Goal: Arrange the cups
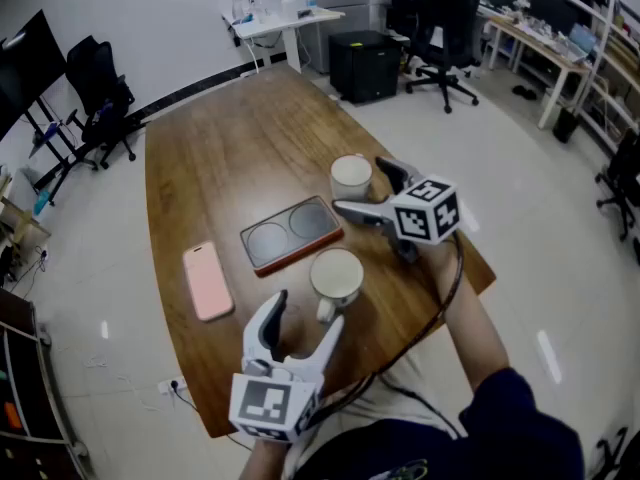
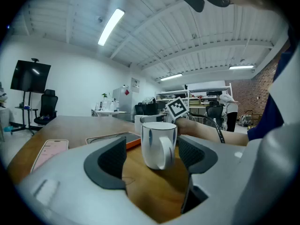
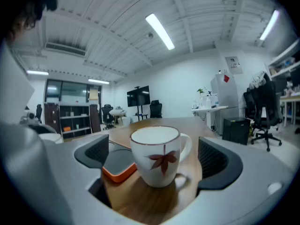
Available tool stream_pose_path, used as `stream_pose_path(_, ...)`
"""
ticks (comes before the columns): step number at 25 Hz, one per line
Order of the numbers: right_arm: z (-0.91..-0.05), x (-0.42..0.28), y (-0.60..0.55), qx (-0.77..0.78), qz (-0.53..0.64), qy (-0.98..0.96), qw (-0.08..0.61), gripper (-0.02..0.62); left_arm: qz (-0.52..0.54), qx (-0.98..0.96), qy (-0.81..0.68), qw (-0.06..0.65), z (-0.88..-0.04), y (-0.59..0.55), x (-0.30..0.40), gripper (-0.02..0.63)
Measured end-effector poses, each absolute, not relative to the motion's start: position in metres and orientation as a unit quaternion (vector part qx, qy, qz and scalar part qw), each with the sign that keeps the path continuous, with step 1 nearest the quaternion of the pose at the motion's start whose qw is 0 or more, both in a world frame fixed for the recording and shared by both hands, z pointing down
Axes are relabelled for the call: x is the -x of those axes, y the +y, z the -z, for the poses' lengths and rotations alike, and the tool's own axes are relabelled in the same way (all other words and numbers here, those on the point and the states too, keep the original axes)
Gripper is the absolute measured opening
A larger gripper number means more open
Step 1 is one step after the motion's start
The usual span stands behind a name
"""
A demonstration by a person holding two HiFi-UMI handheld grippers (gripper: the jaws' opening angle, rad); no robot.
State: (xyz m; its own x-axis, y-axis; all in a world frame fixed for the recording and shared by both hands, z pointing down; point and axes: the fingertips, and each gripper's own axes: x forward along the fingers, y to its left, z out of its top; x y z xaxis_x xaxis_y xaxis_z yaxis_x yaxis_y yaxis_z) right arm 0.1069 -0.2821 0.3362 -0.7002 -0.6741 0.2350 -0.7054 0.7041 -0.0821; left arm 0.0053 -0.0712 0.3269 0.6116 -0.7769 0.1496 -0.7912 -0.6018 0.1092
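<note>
Two white cups stand on the wooden table (image 1: pixel 200 168). The plain cup (image 1: pixel 336 275) (image 2: pixel 159 144) has its handle turned toward my left gripper (image 1: pixel 305 320) (image 2: pixel 152 156), which is open; the cup sits between its tips, touching neither pad. The other cup (image 1: pixel 351 177) (image 3: pixel 157 161) bears a red leaf. My right gripper (image 1: pixel 366 191) (image 3: pixel 155 157) is open around it, with a gap on each side. An orange-rimmed dark tray (image 1: pixel 291 233) (image 3: pixel 119 165) (image 2: pixel 115 138) with two round recesses lies left of both cups.
A pink phone (image 1: pixel 207 280) (image 2: pixel 49 150) lies left of the tray. The table's near edge is just under my left gripper. Office chairs (image 1: pixel 445 28), a black cabinet (image 1: pixel 364 64) and a white desk (image 1: pixel 285 23) stand beyond the table's far end.
</note>
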Motion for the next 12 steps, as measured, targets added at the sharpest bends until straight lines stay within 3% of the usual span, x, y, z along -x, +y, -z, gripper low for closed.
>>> stream_pose_path(3, -0.325, -0.139, -0.25, -0.385, -0.144, -0.91, 0.044, 0.568, -0.057, -0.887, -0.45, 0.091, -0.315, -0.058, 0.023, 0.277)
stream_pose_path(5, -0.324, -0.156, -0.22, -0.375, -0.19, -0.907, 0.0, 0.562, -0.048, -0.867, -0.488, 0.086, -0.318, -0.052, 0.052, 0.037)
stream_pose_path(6, -0.321, -0.163, -0.205, -0.368, -0.202, -0.907, -0.024, 0.537, -0.042, -0.861, -0.499, 0.084, -0.319, -0.05, 0.062, 0.005)
stream_pose_path(7, -0.317, -0.168, -0.191, -0.363, -0.208, -0.907, -0.045, 0.478, -0.04, -0.862, -0.5, 0.081, -0.319, -0.049, 0.066, 0.004)
stream_pose_path(9, -0.309, -0.174, -0.172, -0.356, -0.208, -0.908, -0.071, 0.287, -0.048, -0.874, -0.478, 0.081, -0.318, -0.046, 0.067, 0.003)
stream_pose_path(11, -0.308, -0.168, -0.162, -0.36, -0.183, -0.913, -0.051, 0.02, -0.065, -0.888, -0.447, 0.089, -0.322, -0.044, 0.065, 0.003)
stream_pose_path(12, -0.313, -0.159, -0.158, -0.359, -0.158, -0.92, -0.021, 0.02, -0.072, -0.891, -0.438, 0.093, -0.325, -0.043, 0.065, 0.003)
